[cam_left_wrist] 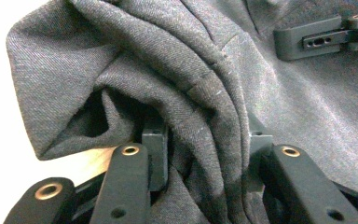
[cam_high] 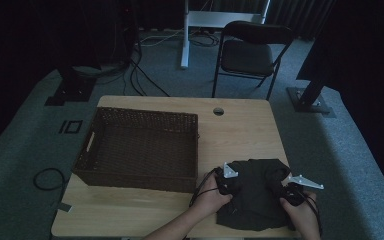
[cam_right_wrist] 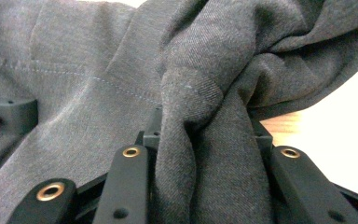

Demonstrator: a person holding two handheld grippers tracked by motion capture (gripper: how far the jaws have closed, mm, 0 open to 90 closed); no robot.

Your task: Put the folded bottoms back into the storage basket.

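On table (cam_high: 145, 215): dark grey cloth (cam_high: 255, 192) bunched; left tongs (cam_left_wrist: 205, 144), right tongs (cam_right_wrist: 205, 140) pinching folds.

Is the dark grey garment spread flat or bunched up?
Bunched: the dark grey garment lies crumpled on the table, with thick folds gathered between both grippers' jaws.

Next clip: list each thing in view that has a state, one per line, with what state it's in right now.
Dark grey garment: crumpled on the table's near right corner, folds bunched in both claws.
Left claw: shut on a bunched fold of the garment.
Right claw: shut on another bunched fold.
Wicker basket: upright on the table, nothing visible inside.
Folding chair: unfolded, unoccupied, beyond the table.
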